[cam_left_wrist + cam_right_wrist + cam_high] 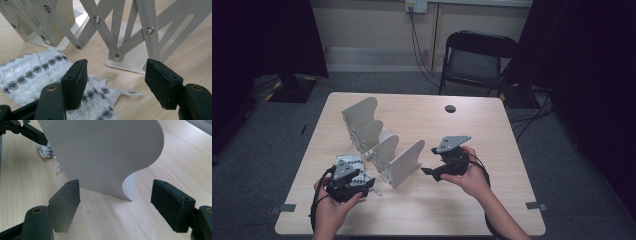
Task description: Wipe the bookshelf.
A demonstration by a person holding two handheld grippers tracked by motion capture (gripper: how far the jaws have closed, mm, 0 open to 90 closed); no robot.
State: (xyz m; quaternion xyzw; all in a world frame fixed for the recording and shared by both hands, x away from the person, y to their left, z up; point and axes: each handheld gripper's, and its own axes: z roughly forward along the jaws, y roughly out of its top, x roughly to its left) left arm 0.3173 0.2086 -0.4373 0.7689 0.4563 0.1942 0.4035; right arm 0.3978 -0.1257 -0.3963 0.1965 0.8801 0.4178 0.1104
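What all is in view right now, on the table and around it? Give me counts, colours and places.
Expanding file rack: one, pale grey metal, four dividers joined by scissor bars, table centre-left.
Cloth: one, white with dark diamond rows and a loop at one corner, flat on the table beside the rack, under the left gripper.
Table: one, light wood, with a dark round hole near its far edge.
Folding chair: one, black, behind the table.
Wall socket: one, white, cables hanging down.
Left gripper: black, jaws open above the cloth.
Right gripper: black, jaws open, facing the rack's end divider.
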